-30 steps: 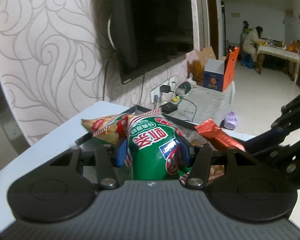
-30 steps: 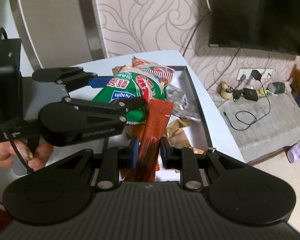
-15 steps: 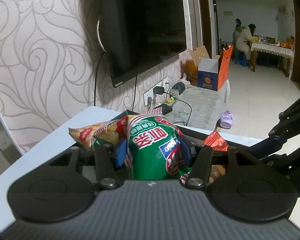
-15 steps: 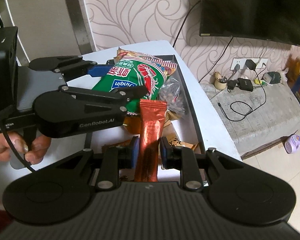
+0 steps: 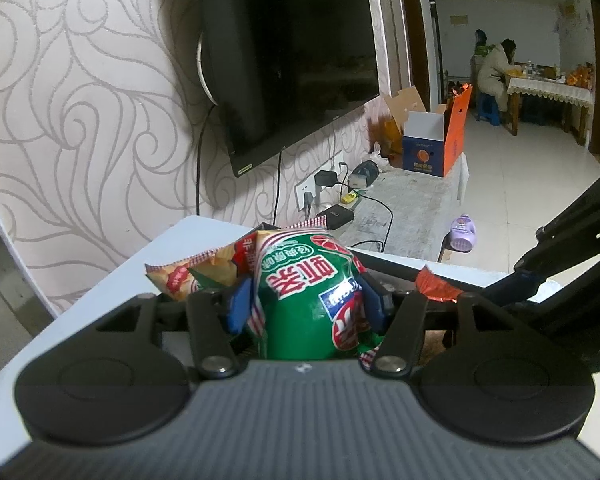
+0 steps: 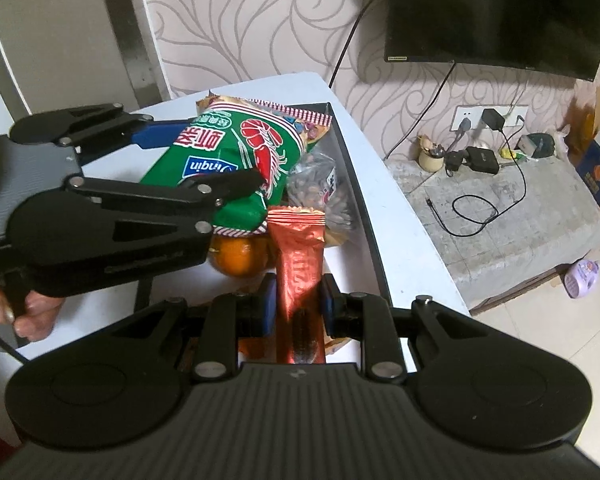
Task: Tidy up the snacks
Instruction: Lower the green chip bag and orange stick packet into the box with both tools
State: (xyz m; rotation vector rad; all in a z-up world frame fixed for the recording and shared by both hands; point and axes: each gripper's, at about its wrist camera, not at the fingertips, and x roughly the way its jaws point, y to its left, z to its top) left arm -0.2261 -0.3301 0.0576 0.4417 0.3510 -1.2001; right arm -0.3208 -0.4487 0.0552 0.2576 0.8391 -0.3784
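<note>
The right gripper [image 6: 296,300] is clamped tight on a copper-red snack stick [image 6: 300,256], which runs up between its blue pads toward twelve o'clock; over the last second the stick has sunk closer to the tray [image 6: 364,200], so a set-down among the other snacks looks near. At ten o'clock in that view the left gripper [image 6: 204,160] straddles a puffy green prawn-cracker bag [image 6: 236,160], and its jaws are opening: the blue pads [image 5: 240,304] flank the bag and appear barely to press it, which suggests the bag is being let go where it lies, on top of the pile. A hand [image 6: 24,316] grips that tool's handle at eight o'clock. Under the green bag sit an orange [image 6: 240,260], a clear pouch of nuts [image 6: 320,188] and an orange-yellow chip bag [image 5: 204,276]. The tray rests on a white table [image 6: 404,216] pushed near a swirl-patterned wall. At one o'clock hangs a dark television [image 6: 500,12], with a wall socket and chargers below it, and far off in the left view a person sits at a dining table.
</note>
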